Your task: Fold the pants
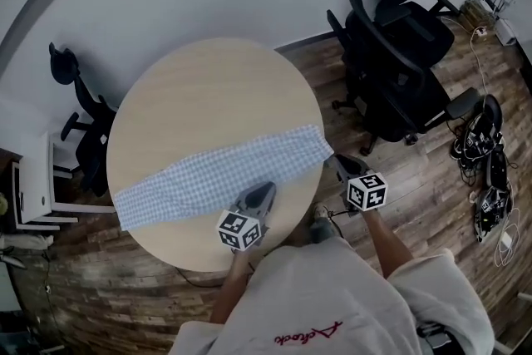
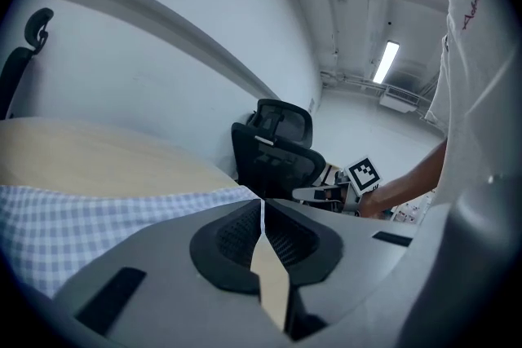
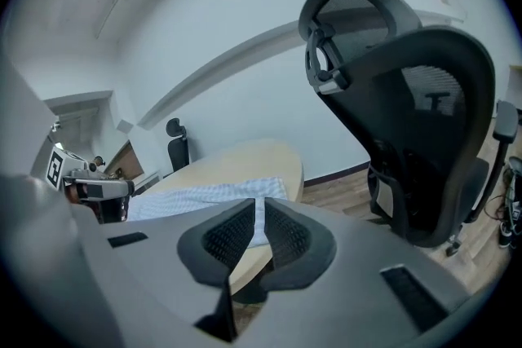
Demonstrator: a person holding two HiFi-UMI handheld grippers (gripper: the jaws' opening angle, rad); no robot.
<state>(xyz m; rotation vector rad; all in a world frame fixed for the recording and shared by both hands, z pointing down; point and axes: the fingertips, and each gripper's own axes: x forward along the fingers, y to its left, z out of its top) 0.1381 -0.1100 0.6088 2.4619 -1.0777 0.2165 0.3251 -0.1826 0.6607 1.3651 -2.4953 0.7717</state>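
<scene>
Fingers [image 2: 231, 239] of the left gripper [image 1: 263, 194] are pressed together w/ nothing btwn them. Same for the right gripper [image 1: 336, 165]: its fingers [image 3: 224, 239] are closed on nothing. Head view: long blue-and-white checked cloth pants [image 1: 224, 170] lie flat in a band across the round pale wooden table [image 1: 208, 87], from approx. 8 o'clock to 3 o'clock of the tabletop. Left gripper sits at approx. 6 o'clock, tip over the pants' near edge; contact unclear. Right gripper is off the table rim at approx. 4 o'clock, just beside the pants' end. Black office chairs [image 1: 399, 71] stand on the wood-plank floor [image 1: 416, 179] at 2 o'clock.
</scene>
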